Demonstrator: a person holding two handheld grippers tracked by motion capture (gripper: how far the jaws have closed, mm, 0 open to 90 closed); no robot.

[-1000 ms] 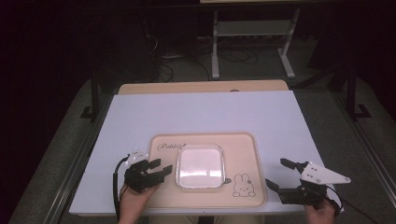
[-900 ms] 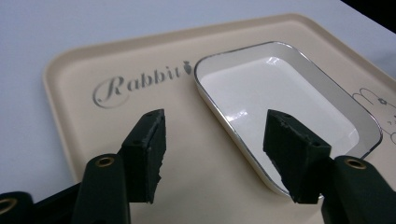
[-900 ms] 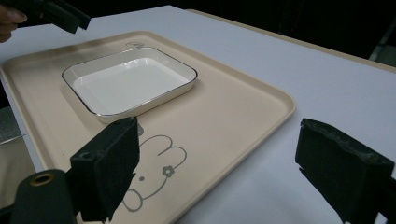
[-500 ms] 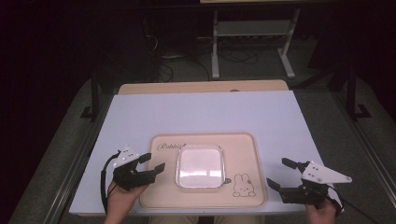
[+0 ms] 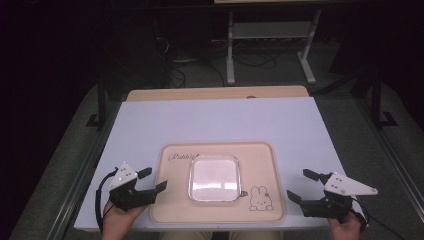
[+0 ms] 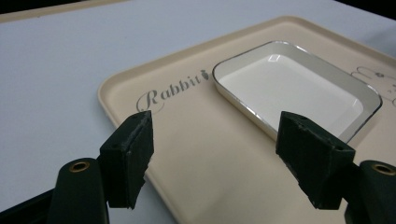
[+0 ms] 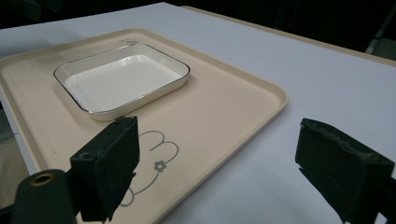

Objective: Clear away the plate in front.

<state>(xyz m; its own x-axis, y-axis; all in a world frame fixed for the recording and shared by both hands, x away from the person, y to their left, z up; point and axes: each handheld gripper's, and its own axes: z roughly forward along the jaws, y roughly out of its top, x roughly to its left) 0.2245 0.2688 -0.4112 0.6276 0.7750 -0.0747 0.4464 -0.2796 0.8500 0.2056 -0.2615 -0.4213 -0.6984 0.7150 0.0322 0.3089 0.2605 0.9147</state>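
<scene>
The dish (image 5: 214, 178) sits on the tray (image 5: 170, 210) mid-desk, seemingly already placed. The left gripper (image 5: 152, 180), at the tray's left edge, has just been opening its jaws, empty. The right gripper (image 5: 303, 185) hovers open, empty; little appears left.

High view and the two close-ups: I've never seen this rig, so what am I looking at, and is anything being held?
A person stands at a table with a hand-held gripper in each hand. The high view looks down from above: the left hand-held gripper is at lower left, the right hand-held gripper at lower right. Each close-up comes from a camera riding on one gripper, looking along its black jaws. A beige tray with a rabbit drawing lies on the table, and an empty white square dish sits on it. Both grippers are open and hold nothing; the left one's jaws have just been opening.
</scene>
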